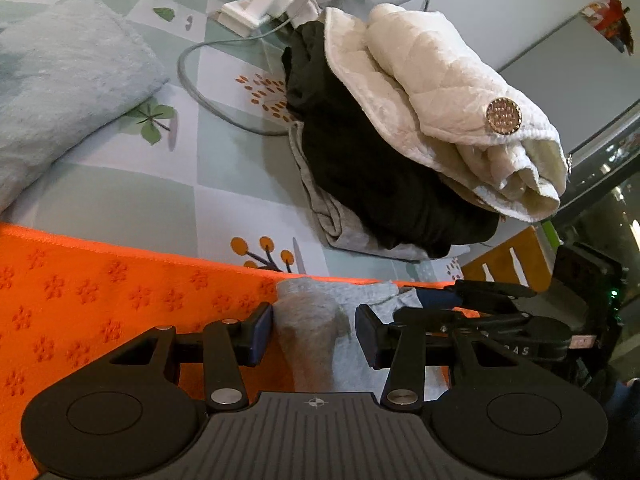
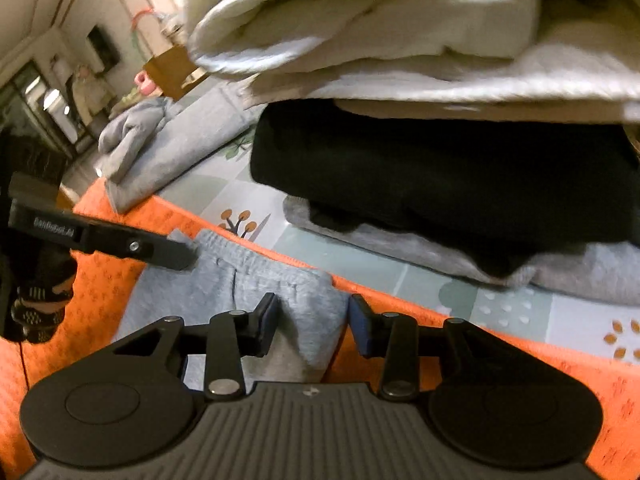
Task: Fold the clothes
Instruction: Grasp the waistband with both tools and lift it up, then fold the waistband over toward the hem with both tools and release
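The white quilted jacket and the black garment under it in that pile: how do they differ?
The white quilted jacket is puffy, stitched in squares and loosely rolled; the black garment looks thin, plain and lies flatter. The jacket tops the pile and carries a round gold button; the black garment sits beneath it, on a grey garment, with no trim visible. Both rest on the patterned sheet.

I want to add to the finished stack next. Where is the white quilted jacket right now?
The white quilted jacket sits on top of the folded pile, over the black garment, on the patterned sheet beyond the orange mat, upper right in the left wrist view.
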The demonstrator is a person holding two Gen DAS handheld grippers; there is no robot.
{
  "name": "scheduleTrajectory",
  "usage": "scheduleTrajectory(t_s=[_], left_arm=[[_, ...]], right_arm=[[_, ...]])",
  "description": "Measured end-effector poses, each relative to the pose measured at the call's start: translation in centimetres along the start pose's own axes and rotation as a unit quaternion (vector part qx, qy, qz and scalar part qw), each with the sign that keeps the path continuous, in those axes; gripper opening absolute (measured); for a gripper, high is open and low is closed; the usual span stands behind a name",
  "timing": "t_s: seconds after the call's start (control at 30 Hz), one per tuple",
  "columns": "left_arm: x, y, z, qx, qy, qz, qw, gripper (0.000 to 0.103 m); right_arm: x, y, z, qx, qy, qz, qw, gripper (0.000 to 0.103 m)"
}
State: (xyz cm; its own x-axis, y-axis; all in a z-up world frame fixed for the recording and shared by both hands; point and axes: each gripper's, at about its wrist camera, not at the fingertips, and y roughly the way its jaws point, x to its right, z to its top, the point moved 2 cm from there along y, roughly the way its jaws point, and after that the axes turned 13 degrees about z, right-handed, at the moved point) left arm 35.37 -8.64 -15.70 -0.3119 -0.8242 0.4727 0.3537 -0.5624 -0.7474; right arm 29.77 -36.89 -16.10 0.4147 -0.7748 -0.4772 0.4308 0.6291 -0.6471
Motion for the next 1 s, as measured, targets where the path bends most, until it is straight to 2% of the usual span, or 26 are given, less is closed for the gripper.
scheduleTrajectory(t_s=[0.03, 0.07, 0.1, 0.13, 0.23, 0.33, 0.47, 0.63, 0.8, 1.0], left_arm=[[0.0, 0.1, 0.0, 0.003, 0.001, 0.002, 1.0, 0.042], [0.0, 0.1, 0.1, 0.006, 0.002, 0.005, 1.0, 0.037], [0.0, 0.1, 0.1, 0.01, 0.005, 0.007, 0.9999, 0.024], [0.0, 0.1, 0.0, 0.014, 0.012, 0.006, 0.9998, 0.018], [0.3, -1.0, -0.2, 0.039, 0.031, -0.012, 0.9987, 0.013], [1.1, -2.8, -0.3, 0.063, 0.055, -0.031, 0.996, 0.013], [3.3, -5.7, -1.1, 0.099, 0.132, -0.048, 0.9852, 0.013], [6.4, -8.7, -3.2, 0.116, 0.239, -0.066, 0.9619, 0.013], [8.1, -11.3, -5.9, 0.116, 0.316, -0.085, 0.9377, 0.013], [9.1, -13.4, -10.6, 0.086, 0.428, -0.099, 0.8944, 0.013]], right_arm=[[-0.2, 0.1, 0.0, -0.002, -0.007, -0.003, 1.0, 0.038], [-0.3, 0.1, 0.0, -0.004, -0.01, -0.004, 1.0, 0.023], [-0.4, 0.1, 0.0, -0.005, -0.012, -0.004, 1.0, 0.02], [-0.5, 0.0, -0.1, -0.005, -0.017, -0.005, 1.0, 0.018], [-1.5, -0.8, 0.0, 0.009, -0.038, -0.007, 0.999, 0.015], [-2.7, -2.1, -0.1, 0.029, -0.06, -0.011, 0.998, 0.014], [-4.8, -4.5, -1.1, 0.057, -0.108, -0.021, 0.992, 0.014], [-6.8, -7.4, -3.5, 0.082, -0.16, -0.025, 0.983, 0.014], [-8.8, -9.7, -5.9, 0.093, -0.185, -0.031, 0.978, 0.014], [-11.8, -11.4, -9.8, 0.074, -0.205, -0.028, 0.976, 0.015]])
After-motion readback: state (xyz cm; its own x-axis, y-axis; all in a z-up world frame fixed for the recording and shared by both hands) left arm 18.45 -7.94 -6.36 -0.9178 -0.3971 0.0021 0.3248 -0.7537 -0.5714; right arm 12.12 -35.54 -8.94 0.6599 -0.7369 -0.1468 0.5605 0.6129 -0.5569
